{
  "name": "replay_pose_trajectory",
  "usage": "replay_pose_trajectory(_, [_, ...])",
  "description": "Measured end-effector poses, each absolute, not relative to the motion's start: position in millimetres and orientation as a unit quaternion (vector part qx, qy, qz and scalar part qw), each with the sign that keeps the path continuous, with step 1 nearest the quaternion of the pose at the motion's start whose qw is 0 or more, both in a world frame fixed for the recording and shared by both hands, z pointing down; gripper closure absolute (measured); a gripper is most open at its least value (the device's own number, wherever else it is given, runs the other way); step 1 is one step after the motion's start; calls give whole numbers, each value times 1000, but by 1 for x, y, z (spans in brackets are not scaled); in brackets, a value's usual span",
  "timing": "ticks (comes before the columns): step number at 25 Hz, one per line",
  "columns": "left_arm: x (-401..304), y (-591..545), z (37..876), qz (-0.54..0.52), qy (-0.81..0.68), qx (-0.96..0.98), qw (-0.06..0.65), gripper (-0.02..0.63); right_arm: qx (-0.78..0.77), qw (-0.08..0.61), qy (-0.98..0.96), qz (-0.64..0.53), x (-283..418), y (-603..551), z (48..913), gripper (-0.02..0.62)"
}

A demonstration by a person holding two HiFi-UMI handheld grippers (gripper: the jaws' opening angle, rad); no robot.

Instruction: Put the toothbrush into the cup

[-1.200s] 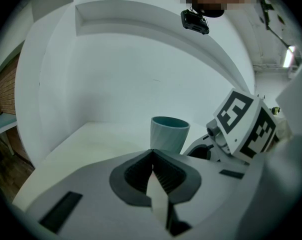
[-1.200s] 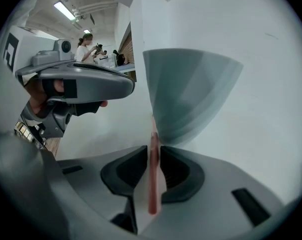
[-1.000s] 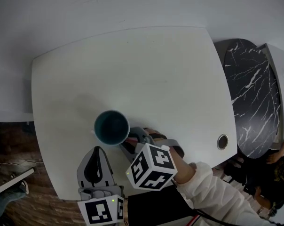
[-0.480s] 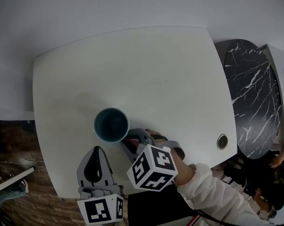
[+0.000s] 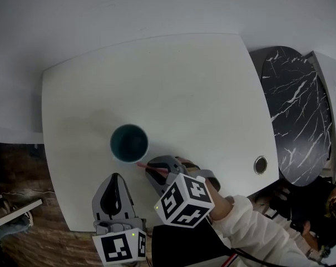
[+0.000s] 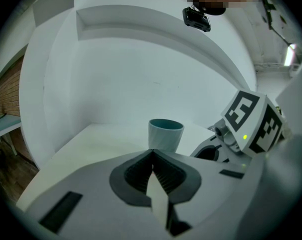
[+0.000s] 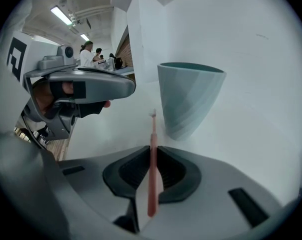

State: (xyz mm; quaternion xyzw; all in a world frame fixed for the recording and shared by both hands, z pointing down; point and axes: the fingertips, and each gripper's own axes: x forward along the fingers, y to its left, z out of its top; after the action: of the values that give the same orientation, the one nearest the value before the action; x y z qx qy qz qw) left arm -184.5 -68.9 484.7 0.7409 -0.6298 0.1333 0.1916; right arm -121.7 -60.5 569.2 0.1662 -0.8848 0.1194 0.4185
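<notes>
A teal cup point(image 5: 129, 142) stands upright on the white table point(image 5: 173, 88), near its front edge. My right gripper point(image 5: 148, 169) sits just right of and in front of the cup. Its jaws have just been closing and are now shut on a thin pink toothbrush point(image 5: 152, 168). In the right gripper view the toothbrush point(image 7: 153, 154) runs straight out between the pads, its bristle tip beside the base of the cup point(image 7: 190, 99). My left gripper point(image 5: 114, 178) rests in front of the cup, shut and empty. In the left gripper view its jaws point(image 6: 152, 154) point at the cup point(image 6: 165, 134).
A round cable hole point(image 5: 260, 164) sits near the table's right front corner. A black marble-patterned table point(image 5: 299, 110) stands to the right. A white wall runs behind the table. The brick floor point(image 5: 12, 166) shows at the left. People stand far off in the right gripper view.
The right gripper's jaws have closed on the toothbrush, and its pink tip now shows next to the cup. The left gripper has stayed where it was.
</notes>
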Motion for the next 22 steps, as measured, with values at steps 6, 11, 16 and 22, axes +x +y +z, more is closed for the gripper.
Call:
replay_pose_trajectory(6, [-185,-60,474,132,-635,739,184,595,174,402,-890,125,-116,-53,553,545])
replay_pose_trajectory(11, [-185,-55,456,131,-638,738,177,597,186,386,-895,125,-114,-46,528,545])
replay_pose_trajectory(16, [-186,-51,434,133,-644,737,156,595,207,361,-901,126,-109,-43,499,545])
replay_pose_trajectory(22, [-185,-48,406,135,-645,739,138,595,256,319,-905,120,-92,-53,451,545])
